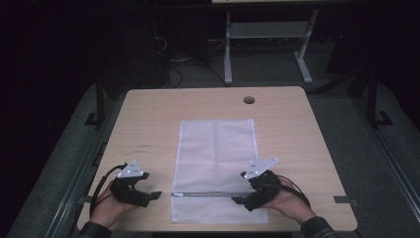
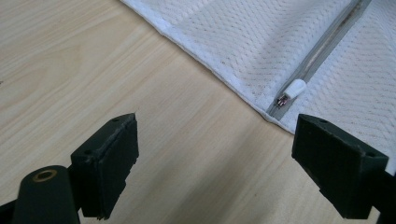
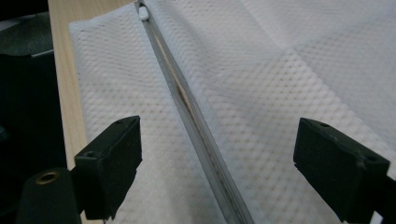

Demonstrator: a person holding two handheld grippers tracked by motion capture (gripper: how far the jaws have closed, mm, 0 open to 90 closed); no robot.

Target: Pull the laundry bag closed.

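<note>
Nearest the person, the left gripper (image 1: 156, 195) sits on the bare desk (image 1: 148, 124) with jaws wide and empty, just beside the white zipper pull (image 2: 294, 88). The right gripper (image 1: 240, 198), also wide, hovers over the zipper (image 3: 196, 126) at the other end. The mesh bag (image 1: 215, 148) lies flat beyond; likely an approach step, needing a pinch on the pull.
</note>
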